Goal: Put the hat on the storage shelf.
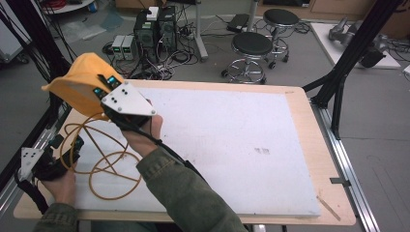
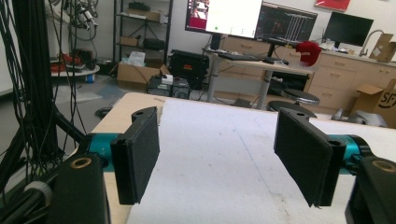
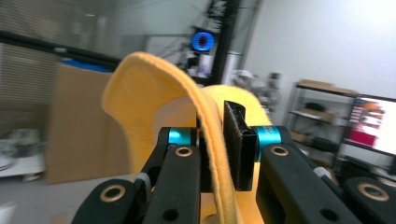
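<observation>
A yellow cap [image 1: 82, 77] hangs in the air above the table's far left corner. My right gripper [image 1: 104, 84] is shut on its edge, with the grey plate on top and a hand below. In the right gripper view the cap's rim [image 3: 154, 93] curves up and runs down between the jaws of my right gripper [image 3: 217, 149], which pinch it. At the near left edge of the table, my left gripper [image 1: 72, 147] sits low. Seen from its own camera, my left gripper [image 2: 224, 158] stands wide open over the white mat [image 2: 219, 126], with nothing between the pads.
A yellow cable [image 1: 104, 166] lies in loops on the white mat [image 1: 232, 145] at the left. Two stools [image 1: 251, 46] and computer boxes [image 1: 154, 29] stand on the floor beyond the table. Black frame struts [image 1: 353, 53] rise at the right. A red cap [image 2: 308, 51] rests on a far desk.
</observation>
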A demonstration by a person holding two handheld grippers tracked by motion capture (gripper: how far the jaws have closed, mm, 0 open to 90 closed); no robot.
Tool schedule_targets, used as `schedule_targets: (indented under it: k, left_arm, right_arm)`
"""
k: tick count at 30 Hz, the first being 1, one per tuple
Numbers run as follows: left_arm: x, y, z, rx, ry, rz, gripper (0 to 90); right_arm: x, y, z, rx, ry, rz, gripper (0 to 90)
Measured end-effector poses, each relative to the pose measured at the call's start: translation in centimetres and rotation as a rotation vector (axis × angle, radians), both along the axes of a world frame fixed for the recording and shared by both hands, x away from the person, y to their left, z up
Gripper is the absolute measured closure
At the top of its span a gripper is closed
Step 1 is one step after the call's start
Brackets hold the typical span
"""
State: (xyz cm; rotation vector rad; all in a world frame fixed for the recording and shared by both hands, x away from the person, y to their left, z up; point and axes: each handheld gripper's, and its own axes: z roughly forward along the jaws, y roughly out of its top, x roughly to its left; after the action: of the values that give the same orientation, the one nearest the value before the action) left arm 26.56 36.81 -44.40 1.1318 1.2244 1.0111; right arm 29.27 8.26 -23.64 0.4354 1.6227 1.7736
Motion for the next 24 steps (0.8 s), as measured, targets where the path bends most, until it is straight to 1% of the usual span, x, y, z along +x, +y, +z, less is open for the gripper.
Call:
schedule_targets:
  k: [1, 4, 6, 7, 9, 13, 16, 19, 22, 24]
  left_arm:
    - [0.0, 0.0, 0.0, -0.007, -0.001, -0.001, 31.3]
    - [0.1, 0.1, 0.0, -0.013, -0.002, 0.004, 31.3]
    - [0.1, 0.1, 0.0, -0.013, -0.001, 0.005, 31.3]
    - [0.1, 0.2, 0.0, -0.016, -0.001, 0.006, 31.2]
    - [0.0, 0.2, 0.0, -0.014, 0.001, 0.007, 31.3]
    - [0.1, 0.2, -0.1, -0.013, 0.002, 0.009, 31.3]
    - [0.1, 0.2, -0.1, -0.013, 0.002, 0.010, 31.3]
    - [0.1, 0.3, -0.1, -0.011, 0.003, 0.011, 31.3]
    - [0.1, 0.3, -0.1, -0.012, 0.003, 0.012, 31.2]
    - [0.1, 0.3, -0.1, -0.012, 0.003, 0.012, 31.2]
  right_arm:
    - [-0.6, -0.1, -0.2, -0.006, -0.003, 0.024, 83.8]
    - [-2.2, -0.1, -0.9, -0.059, -0.015, 0.076, 83.8]
    - [-3.0, -0.2, -1.4, -0.082, 0.000, 0.117, 83.6]
    - [-3.4, -0.2, -1.6, -0.096, -0.001, 0.132, 83.4]
    - [-4.3, -0.2, -2.1, -0.114, -0.003, 0.162, 82.9]
    - [-5.6, -0.3, -2.7, -0.129, 0.008, 0.213, 82.4]
    - [-6.3, -0.3, -3.2, -0.134, 0.029, 0.246, 82.2]
    - [-7.0, -0.2, -3.8, -0.136, 0.059, 0.277, 82.2]
    - [-7.4, 0.2, -4.6, -0.134, 0.113, 0.319, 81.7]
    - [-7.6, 0.4, -5.0, -0.142, 0.133, 0.336, 81.3]
